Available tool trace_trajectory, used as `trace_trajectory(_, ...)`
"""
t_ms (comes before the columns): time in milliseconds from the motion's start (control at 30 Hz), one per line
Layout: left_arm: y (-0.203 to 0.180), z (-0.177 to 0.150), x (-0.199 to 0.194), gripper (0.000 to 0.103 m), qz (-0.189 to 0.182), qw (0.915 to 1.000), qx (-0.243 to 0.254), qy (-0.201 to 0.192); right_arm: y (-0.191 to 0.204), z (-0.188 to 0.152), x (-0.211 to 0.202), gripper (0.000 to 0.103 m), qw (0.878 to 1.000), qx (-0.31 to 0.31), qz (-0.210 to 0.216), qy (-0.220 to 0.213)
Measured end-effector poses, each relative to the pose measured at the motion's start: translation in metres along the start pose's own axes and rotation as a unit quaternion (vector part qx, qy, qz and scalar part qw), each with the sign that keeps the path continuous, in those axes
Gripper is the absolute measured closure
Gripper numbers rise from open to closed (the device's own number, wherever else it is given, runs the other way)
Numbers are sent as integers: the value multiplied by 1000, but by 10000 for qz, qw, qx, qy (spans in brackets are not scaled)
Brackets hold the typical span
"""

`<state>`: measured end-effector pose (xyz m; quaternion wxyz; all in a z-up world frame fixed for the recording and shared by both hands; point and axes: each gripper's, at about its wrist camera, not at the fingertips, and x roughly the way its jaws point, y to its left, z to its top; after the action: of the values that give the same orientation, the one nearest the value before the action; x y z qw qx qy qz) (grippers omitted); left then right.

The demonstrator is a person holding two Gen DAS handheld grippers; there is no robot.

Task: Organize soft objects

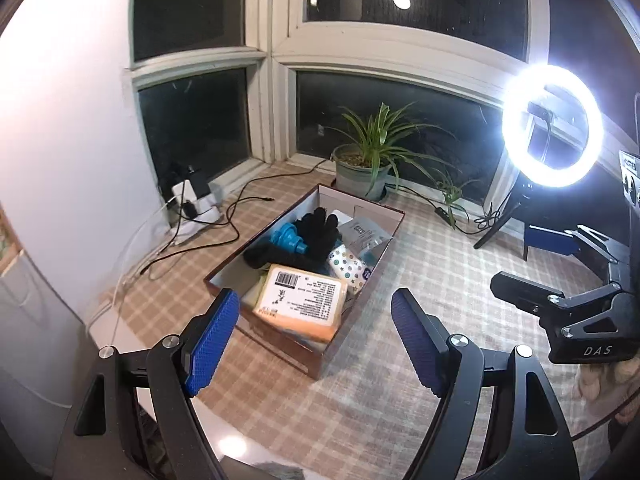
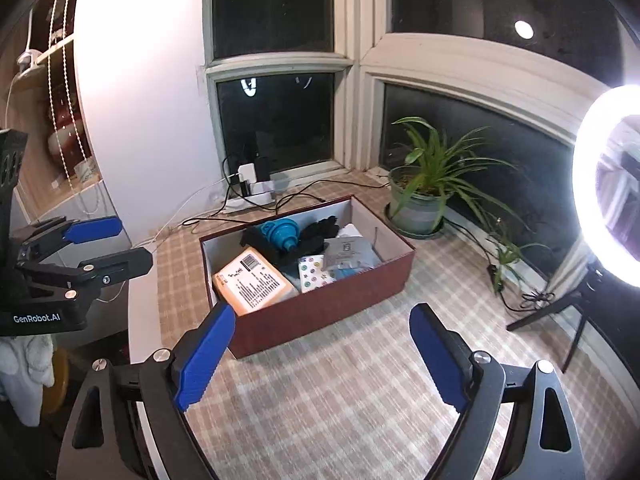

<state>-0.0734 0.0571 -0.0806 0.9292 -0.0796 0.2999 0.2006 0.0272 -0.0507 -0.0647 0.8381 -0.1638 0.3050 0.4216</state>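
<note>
While both grippers hung empty, the red-brown box sat at centre frame in both wrist views, on the checked tablecloth, holding the soft goods: an orange barcoded pack at its near left end, riding highest; a star-printed pouch beside it; black gloves and a blue ribbed piece toward the far wall; a grey packet at the far right

Left gripper: jaws wide, nothing between the pads, near box corner showing between them in the lower centre of its view. Right gripper: jaws wide, empty, above bare cloth at lower centre

Surroundings: potted plant at right of centre, just beyond the box; ring light on its tripod at the right edge; power strip and loose black cables left of the box by the window

Risks, as judged: the orange pack could slide out if the box were nudged; an outward swing might snag cables or topple the light
</note>
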Motion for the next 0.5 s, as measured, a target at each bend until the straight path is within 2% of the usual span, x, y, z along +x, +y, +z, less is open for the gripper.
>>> trace_trajectory(200,-16,-8,-14,24,-2,9999,-26,-139,-2,-16,-15,13,9999,124,-87,-45)
trace_trajectory(500,-23,-9,-18,24,-36,9999,-44,-143,-11,-26,-25,13,9995,294,-111,-99)
